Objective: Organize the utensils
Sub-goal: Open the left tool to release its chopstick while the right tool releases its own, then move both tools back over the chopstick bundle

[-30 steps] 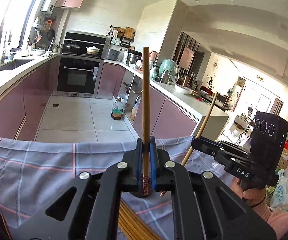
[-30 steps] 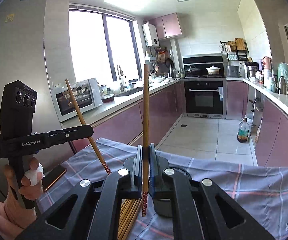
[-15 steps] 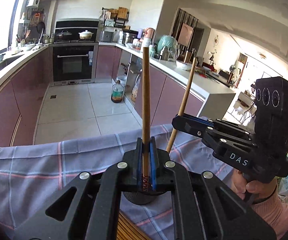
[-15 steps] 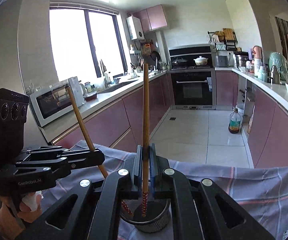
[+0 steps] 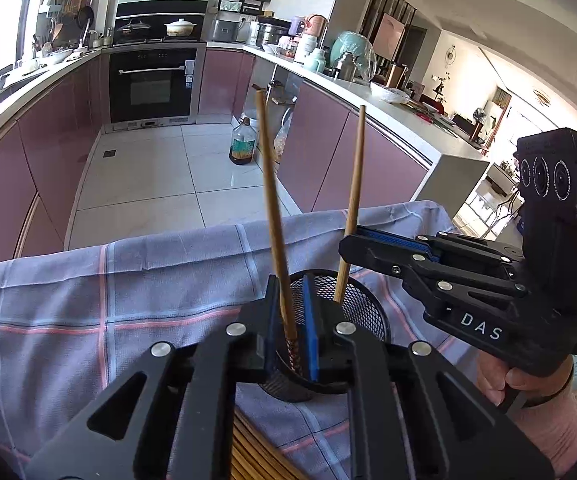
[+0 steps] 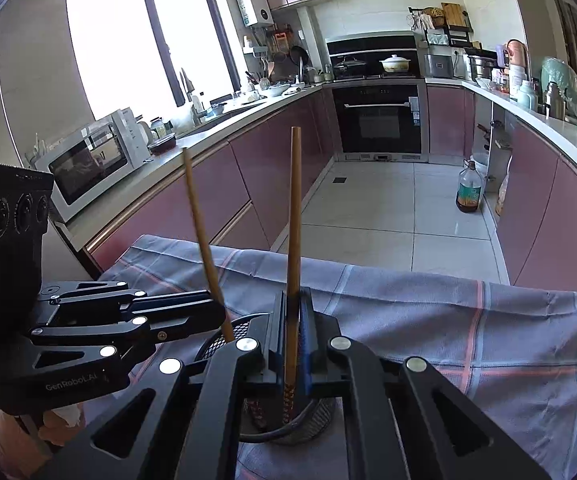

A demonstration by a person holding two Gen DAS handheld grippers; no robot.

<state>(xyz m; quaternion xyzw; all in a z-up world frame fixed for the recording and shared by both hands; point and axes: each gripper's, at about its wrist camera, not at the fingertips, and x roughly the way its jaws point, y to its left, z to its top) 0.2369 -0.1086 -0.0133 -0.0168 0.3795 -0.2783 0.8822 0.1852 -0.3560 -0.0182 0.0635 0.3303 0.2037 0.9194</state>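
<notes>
My two wooden chopsticks stand nearly upright with their patterned tips down inside the black mesh cup: one leans slightly between my left tongs, the other sits between my right. More chopsticks lie bundled on the bench beside the cup.

Kitchen behind the work surface, daylit.
Built-in oven under a lidded pot; microwave on counter; oil bottle on floor tiles.

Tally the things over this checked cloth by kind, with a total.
Upright chopsticks: 2
Mesh holder: 1
Hand-held grippers: 2, the left's jaws opening, chopstick between
Checked cloth: 1
Total: 6, flat chopstick bundle uncounted
</notes>
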